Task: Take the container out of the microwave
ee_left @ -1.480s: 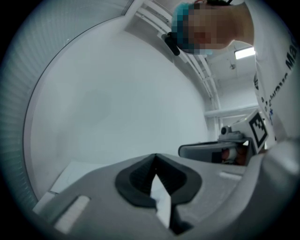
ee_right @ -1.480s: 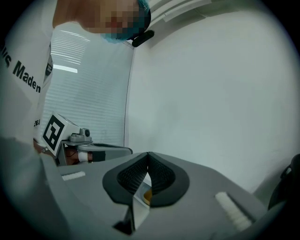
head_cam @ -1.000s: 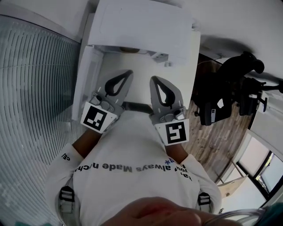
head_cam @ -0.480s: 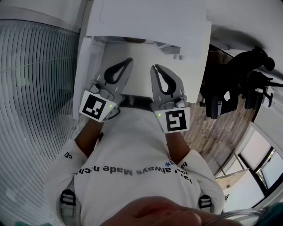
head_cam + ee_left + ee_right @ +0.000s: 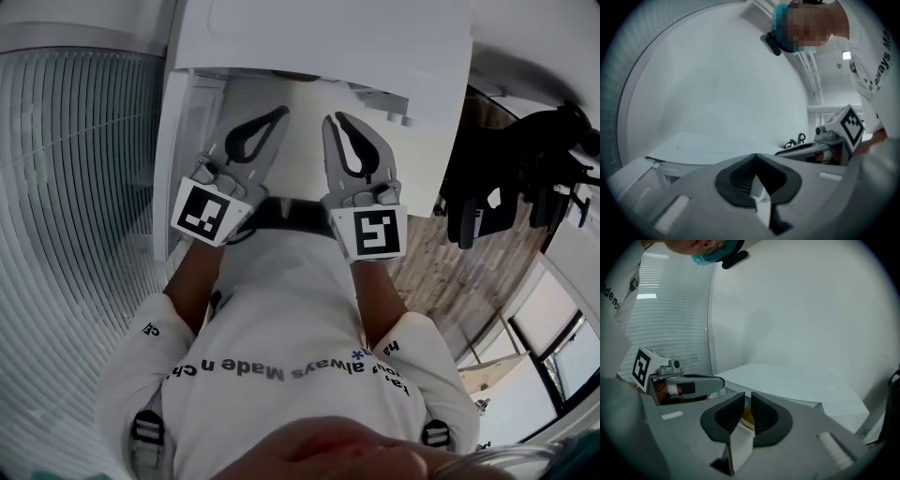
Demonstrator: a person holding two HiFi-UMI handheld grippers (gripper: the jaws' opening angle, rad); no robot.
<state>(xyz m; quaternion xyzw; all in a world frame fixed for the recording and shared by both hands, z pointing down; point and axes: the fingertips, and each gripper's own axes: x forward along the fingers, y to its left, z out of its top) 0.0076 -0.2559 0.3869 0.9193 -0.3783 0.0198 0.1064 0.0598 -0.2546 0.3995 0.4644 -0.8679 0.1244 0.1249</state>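
Note:
The white microwave (image 5: 319, 37) fills the top of the head view, and its door (image 5: 183, 159) hangs open to the left. My left gripper (image 5: 280, 112) and right gripper (image 5: 335, 118) point side by side at its front opening, just short of it. The left gripper (image 5: 755, 155) is shut with nothing in it. The right gripper (image 5: 747, 393) has its jaws opening, a narrow slit between the pads and nothing gripped. Through that slit shows a yellowish-brown patch, likely the container (image 5: 748, 417); the rest of it is hidden.
The microwave stands on a white counter (image 5: 300, 159). A ribbed wall or blind (image 5: 75, 187) runs along the left. To the right, over a wooden floor (image 5: 441, 272), stands dark equipment or a chair (image 5: 506, 187).
Both grippers have sunk and come closer to the microwave's opening. The right jaws, closed before, have parted slightly. The left jaws stay closed.

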